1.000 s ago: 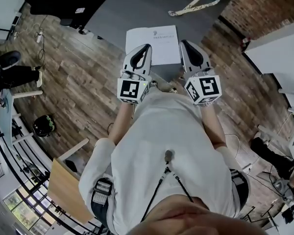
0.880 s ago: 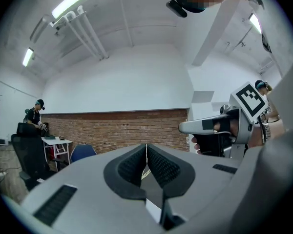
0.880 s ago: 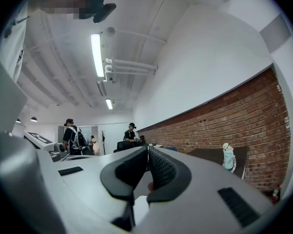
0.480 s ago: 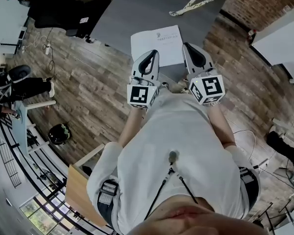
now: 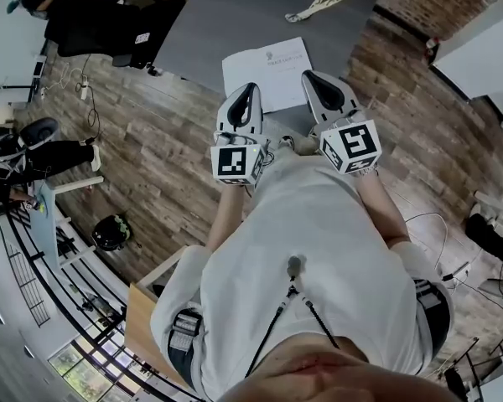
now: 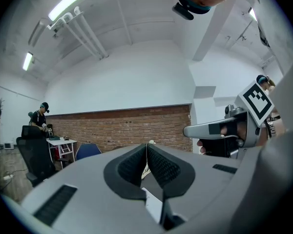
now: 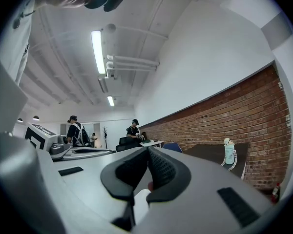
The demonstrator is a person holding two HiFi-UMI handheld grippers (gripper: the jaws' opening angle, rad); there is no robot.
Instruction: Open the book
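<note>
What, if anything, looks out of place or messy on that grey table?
Nothing stands out. The white book lies flat and closed on the grey table, with no damage that shows. A small bottle with a strap stands upright at the far end. Nothing is spilled.

I have the book [image 5: 267,72] lying on the table [image 5: 218,15], close to its near edge; my left gripper [image 5: 250,88] is over the book's near left corner, my right gripper [image 5: 309,77] just beside its right edge, the two side by side; behind the book, toward the table's far right, lies a strap [image 5: 318,2] with a bottle [image 7: 229,155] at its end; a chair [image 5: 101,15] stands left of the table.
</note>
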